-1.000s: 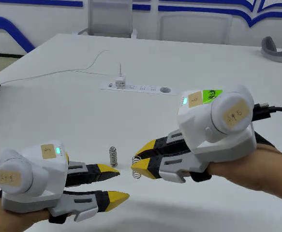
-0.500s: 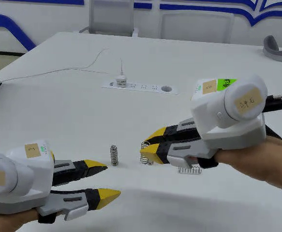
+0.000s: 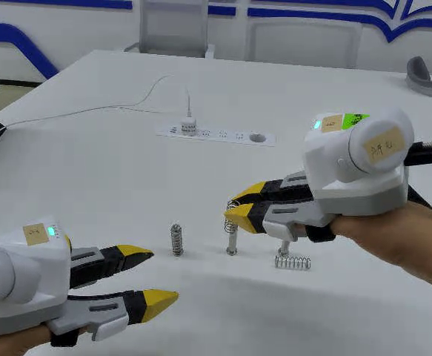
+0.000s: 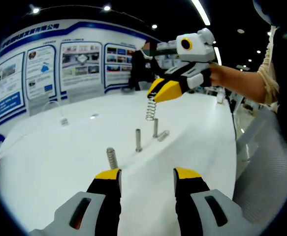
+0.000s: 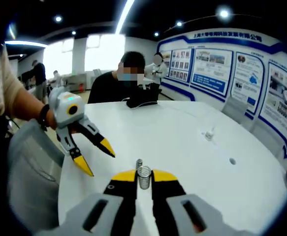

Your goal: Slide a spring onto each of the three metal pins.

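Step in hand: fitting spring 2 of 3 (a judgement from the layout, not a count of moves).

State of right gripper point(image 3: 232, 210): jaws clamped on the held spring point(image 4: 151, 109), gripped at its upper end, hanging roughly upright just above pin 2 point(image 3: 232, 242) and apparently apart from it. In the right gripper view, seen end-on between the jaws, with the pin top just behind.

State of left gripper point(image 3: 164, 276): jaws apart, holding nothing, hovering low over the table point(image 3: 90, 170), near the pins but clear of them.

At pin 1 point(image 3: 176, 236): upright, already carrying its fitted spring point(image 4: 112, 157).

At pin 3 point(image 4: 155, 128): bare, partly hidden behind the right gripper in the head view. Beside it, touching or not cannot be told, the loose spring point(image 3: 292, 262), lying flat on the table.

Next move:
- Centre the bore of the held spring over the tip of pin 2.
- Keep the coil axis vertical and lower straight down.
- Expect the free lower end to sway, and steady it before descent.
- Release only once several coils sit on the shaft.
- Avoid side load on the pin (fixing of the base not visible, so toppling is possible).
- Afterwards, collect the loose spring for pin 3.
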Demonstrator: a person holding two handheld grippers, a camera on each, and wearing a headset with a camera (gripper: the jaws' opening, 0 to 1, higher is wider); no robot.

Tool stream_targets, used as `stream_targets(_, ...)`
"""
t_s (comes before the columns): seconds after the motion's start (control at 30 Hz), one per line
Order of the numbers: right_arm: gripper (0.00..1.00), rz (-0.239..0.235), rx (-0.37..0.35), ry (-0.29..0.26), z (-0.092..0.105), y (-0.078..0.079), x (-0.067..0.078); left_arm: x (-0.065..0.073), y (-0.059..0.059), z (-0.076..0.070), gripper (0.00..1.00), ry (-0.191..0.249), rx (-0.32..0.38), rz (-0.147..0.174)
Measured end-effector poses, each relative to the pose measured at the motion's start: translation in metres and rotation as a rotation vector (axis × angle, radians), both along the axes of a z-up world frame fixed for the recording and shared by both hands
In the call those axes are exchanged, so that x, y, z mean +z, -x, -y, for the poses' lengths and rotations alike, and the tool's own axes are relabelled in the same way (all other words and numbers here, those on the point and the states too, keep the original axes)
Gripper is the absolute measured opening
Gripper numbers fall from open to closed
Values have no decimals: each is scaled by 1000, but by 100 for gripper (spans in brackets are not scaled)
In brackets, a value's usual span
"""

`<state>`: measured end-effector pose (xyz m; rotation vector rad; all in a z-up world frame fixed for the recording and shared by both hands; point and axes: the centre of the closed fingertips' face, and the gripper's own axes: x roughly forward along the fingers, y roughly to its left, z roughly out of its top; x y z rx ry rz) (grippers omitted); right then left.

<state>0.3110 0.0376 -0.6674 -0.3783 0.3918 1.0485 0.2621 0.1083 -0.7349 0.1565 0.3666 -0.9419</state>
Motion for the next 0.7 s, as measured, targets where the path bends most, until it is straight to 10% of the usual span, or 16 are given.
stream_targets(0.7, 12, -17, -85, -11, 7, -34, -17, 1, 0, 1, 47, 10, 17, -7)
